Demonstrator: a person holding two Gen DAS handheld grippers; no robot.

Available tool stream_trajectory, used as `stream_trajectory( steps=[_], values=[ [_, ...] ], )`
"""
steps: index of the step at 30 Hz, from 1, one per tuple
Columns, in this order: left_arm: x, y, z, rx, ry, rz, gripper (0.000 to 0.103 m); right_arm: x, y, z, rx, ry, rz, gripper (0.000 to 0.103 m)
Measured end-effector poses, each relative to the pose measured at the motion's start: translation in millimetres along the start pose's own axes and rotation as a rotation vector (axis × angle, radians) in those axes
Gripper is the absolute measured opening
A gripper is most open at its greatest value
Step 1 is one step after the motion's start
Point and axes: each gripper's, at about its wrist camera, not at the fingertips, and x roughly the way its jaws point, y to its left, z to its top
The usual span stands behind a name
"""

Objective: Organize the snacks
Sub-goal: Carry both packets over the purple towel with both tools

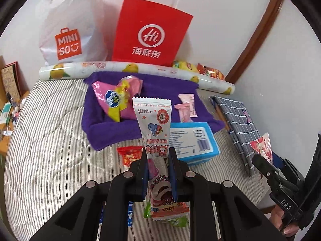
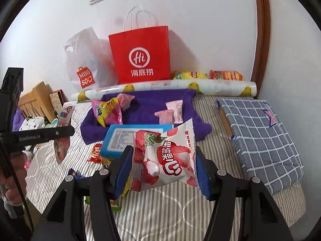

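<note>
My left gripper [image 1: 158,154] is shut on a tall white snack packet with a pink bear print [image 1: 155,128], held upright above the striped bed. My right gripper [image 2: 163,156] is shut on a white lychee jelly packet [image 2: 166,158], also held above the bed. A purple towel [image 1: 112,132] lies ahead with a pink and yellow snack bag [image 1: 116,100] and two small pink packets [image 1: 185,108] on it. The towel also shows in the right wrist view [image 2: 144,108]. A blue box [image 1: 192,140] lies at the towel's near edge. A red packet [image 1: 130,155] lies beside my left fingers.
A red paper bag [image 1: 150,32] and a white Miniso bag [image 1: 68,38] lean on the wall behind a rolled lemon-print sheet [image 1: 140,70]. More snack packets [image 2: 208,75] lie behind the roll. A folded checked cloth [image 2: 258,136] is at the right. A wooden headboard [image 2: 34,102] is left.
</note>
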Motion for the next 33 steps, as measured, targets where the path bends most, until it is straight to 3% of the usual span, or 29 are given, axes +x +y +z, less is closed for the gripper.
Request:
stream_trajectory(
  steps=[16,33],
  values=[
    [14.9,-11.5,44.1,0.047,-0.003,-0.031,0.017,19.2,6.4,48.9,0.011,-0.037,0.001,0.058],
    [57.6,6.8,103.1,0.092,0.022,-0.016,0.017,84.3,-3.7,89.2,0.054,-0.019,-0.032,0.058]
  ],
)
